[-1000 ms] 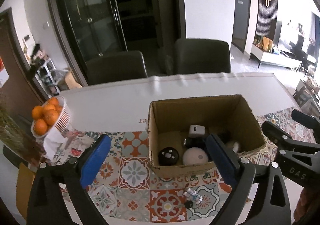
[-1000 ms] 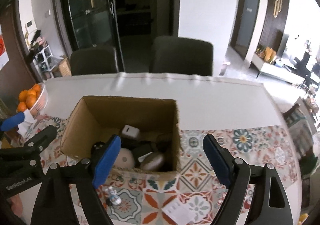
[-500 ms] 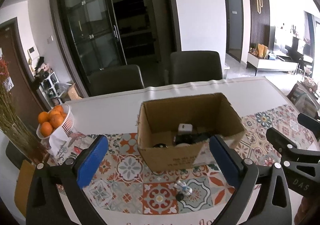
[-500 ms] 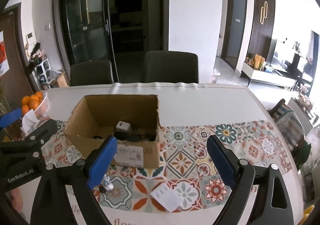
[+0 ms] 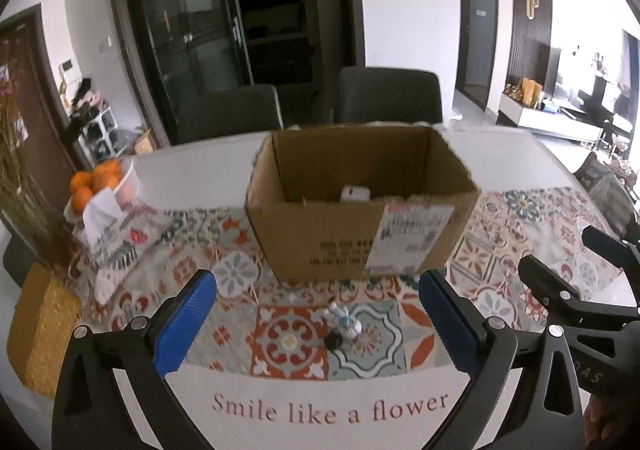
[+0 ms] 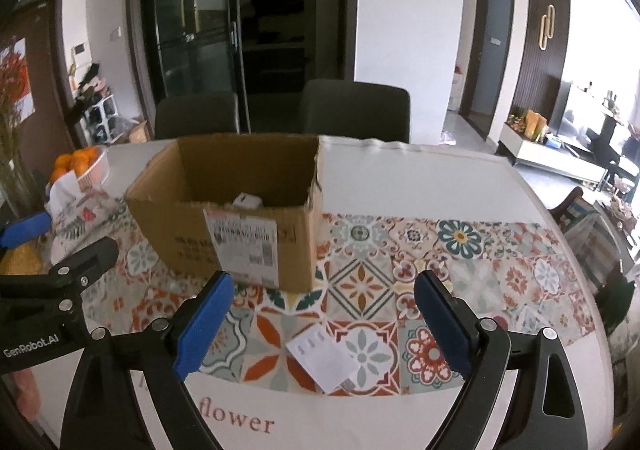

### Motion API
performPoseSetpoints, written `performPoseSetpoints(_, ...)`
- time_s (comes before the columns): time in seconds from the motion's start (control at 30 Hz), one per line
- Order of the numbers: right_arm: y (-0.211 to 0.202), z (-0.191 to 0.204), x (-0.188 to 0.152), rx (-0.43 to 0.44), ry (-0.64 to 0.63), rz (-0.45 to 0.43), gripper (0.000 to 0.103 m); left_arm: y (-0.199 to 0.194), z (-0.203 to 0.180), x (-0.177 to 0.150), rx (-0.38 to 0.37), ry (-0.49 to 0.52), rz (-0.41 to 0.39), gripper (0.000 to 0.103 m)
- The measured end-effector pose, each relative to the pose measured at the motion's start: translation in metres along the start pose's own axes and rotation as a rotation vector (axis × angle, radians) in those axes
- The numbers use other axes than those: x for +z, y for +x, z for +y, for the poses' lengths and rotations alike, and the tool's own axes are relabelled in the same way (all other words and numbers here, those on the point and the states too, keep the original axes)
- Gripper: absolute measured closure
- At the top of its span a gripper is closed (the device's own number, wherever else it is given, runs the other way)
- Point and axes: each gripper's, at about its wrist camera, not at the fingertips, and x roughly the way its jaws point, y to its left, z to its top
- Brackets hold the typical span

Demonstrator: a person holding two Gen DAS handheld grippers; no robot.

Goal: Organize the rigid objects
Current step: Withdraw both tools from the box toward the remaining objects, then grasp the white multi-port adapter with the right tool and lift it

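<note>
Both tools are empty. The left gripper (image 5: 316, 316) has its jaws spread as wide as they go, with nothing between them but the patterned cloth (image 5: 288, 334); the right gripper (image 6: 324, 314) is nearly as wide and also holds nothing.

Going left to right: a basket of oranges (image 5: 100, 182) sits at the table's far left, well apart from the work. The box (image 5: 356, 210) stands in the middle of the cloth, open at the top. In front of it, lying loose between the left gripper's fingers in view, is a small white and blue toy (image 5: 344, 322) with a little black piece (image 5: 333, 340) touching or just beside it. Further right, ahead of the right gripper, lies a white slip of paper (image 6: 324, 356).

The step in hand looks like fetching the toy for the box. To do it well, I would bring the left gripper down over the toy with one finger on each side, then close on its body rather than on a thin limb, so it does not twist out. The black piece probably needs its own pick.

Hard to tell: whether the black piece belongs to the toy. The box's near wall hides its contents, apart from the top of one white block (image 5: 354, 194). The toy's exact shape is too small to make out.
</note>
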Motion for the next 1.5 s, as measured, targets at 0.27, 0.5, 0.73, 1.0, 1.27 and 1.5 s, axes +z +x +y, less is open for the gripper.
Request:
performPoseSetpoints(0.27, 0.025, -0.007, -0.031, 0.048, -0.071, 0.047, 0.011, 0.023, -0.017, -0.035, 0.028, -0.013, 0.066, 0.0)
performPoseSetpoints(0.5, 0.054, -0.01, -0.052, 0.084, -0.135, 0.103, 0.011, 0.045, -0.025, -0.06, 0.055, -0.014, 0.118, 0.0)
performPoseSetpoints(0.73, 0.084, -0.007, -0.072, 0.11, -0.226, 0.168, 0.012, 0.067, -0.034, -0.08, 0.075, 0.002, 0.162, 0.0)
performPoseSetpoints(1.0, 0.115, -0.006, -0.085, 0.154, -0.297, 0.239, 0.019, 0.087, -0.042, -0.091, 0.084, 0.008, 0.195, 0.001)
performPoseSetpoints(1.27, 0.14, -0.013, -0.094, 0.201, -0.278, 0.28, 0.028, 0.096, -0.051, -0.094, 0.091, 0.019, 0.204, 0.001)
performPoseSetpoints(1.5, 0.146, -0.015, -0.098, 0.242, -0.248, 0.276, 0.037, 0.098, -0.052, -0.094, 0.085, 0.03, 0.192, 0.001)
